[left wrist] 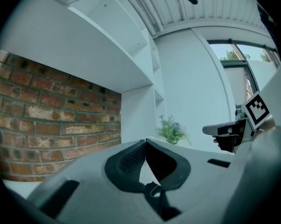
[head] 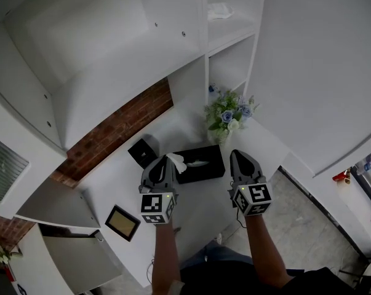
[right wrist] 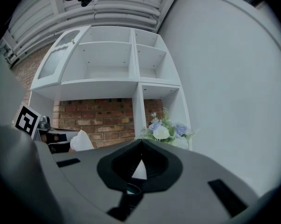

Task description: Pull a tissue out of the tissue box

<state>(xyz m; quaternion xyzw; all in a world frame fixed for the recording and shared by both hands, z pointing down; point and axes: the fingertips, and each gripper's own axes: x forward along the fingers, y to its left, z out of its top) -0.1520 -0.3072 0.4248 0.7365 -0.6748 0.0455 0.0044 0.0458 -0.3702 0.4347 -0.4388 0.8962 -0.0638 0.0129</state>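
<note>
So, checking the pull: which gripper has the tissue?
The left gripper, shut with the white tissue at its tips beside the black tissue box; the right gripper is shut too, but on nothing.

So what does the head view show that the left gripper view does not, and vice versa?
Only the head view: the tissue box, the tissue held by the left gripper, a frame. Only the left gripper view: a window, its own fingers closed together. Both: flowers, brick wall, right gripper.
</note>
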